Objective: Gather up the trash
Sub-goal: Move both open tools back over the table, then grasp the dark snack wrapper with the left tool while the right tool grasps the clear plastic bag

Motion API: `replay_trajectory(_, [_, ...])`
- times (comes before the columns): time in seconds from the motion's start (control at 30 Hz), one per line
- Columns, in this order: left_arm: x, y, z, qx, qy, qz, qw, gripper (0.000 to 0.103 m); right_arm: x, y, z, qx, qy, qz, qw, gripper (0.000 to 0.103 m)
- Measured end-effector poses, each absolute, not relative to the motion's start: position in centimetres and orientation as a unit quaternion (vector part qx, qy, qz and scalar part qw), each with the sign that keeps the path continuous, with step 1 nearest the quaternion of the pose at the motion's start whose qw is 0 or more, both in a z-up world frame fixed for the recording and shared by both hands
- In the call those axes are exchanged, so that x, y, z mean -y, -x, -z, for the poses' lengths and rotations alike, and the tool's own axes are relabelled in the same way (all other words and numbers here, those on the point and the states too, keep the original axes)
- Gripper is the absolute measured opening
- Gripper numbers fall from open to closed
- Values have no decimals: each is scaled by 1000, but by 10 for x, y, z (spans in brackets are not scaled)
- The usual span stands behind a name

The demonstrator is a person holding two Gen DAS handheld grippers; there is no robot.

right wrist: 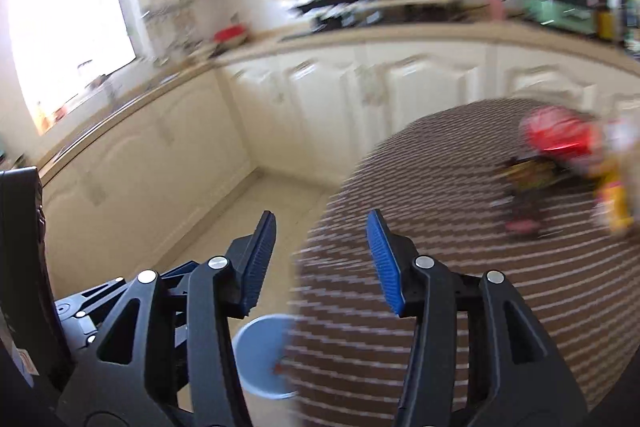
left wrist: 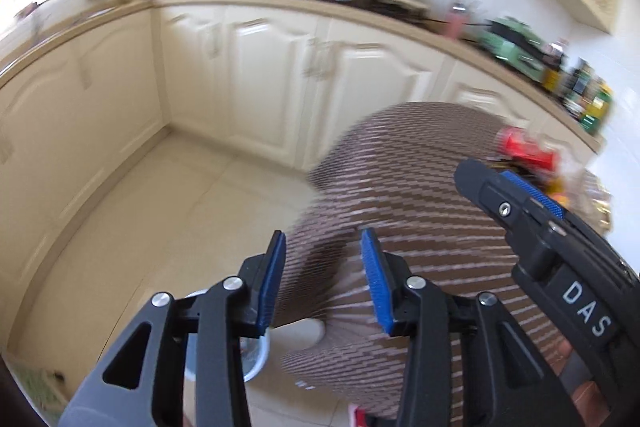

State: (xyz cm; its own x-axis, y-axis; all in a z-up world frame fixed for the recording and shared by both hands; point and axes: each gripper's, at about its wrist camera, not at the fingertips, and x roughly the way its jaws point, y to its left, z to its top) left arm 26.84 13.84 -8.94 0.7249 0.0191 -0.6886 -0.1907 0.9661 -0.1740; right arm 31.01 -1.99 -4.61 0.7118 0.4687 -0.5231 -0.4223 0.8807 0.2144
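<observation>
The trash, a blurred heap of red, yellow and dark crinkled wrappers (right wrist: 568,163), lies on the far right part of a round table covered in a brown-and-white striped woven cloth (right wrist: 440,227), close to that table's far edge; individual pieces cannot be told apart through the motion blur. In the left wrist view the same heap (left wrist: 528,147) shows beyond the tip of the right gripper (left wrist: 516,195), which comes in from the right above the cloth (left wrist: 400,187). The right gripper (right wrist: 320,259) has its blue-padded black jaws standing moderately apart with nothing between them; its left finger hangs over bare floor, its right finger over the cloth, so the table's curved near edge runs between them. The left gripper (left wrist: 324,283) likewise has its jaws moderately apart and empty, held above the table's near-left edge. A pale blue round bin with a white rim (right wrist: 264,359) stands on the floor just beside the table's edge, partly hidden by it. The cream tiled floor (left wrist: 160,207) lies open from the table to the corner of cream panelled base cabinets (left wrist: 272,79). A beige worktop (right wrist: 400,31) above them carries blurred pots, bottles and a green appliance (right wrist: 560,3). A bright window (right wrist: 68,27) lies at the left.
</observation>
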Motion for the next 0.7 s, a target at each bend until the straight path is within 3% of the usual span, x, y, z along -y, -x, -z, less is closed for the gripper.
replay_trajectory(0.33, [-13, -338, 84, -387, 76, 43, 918, 40, 161, -334, 34, -276, -74, -108, 952, 51])
replay_trajectory(0.7, [23, -408, 116, -440, 70, 62, 893, 40, 199, -364, 36, -276, -83, -94, 953, 51])
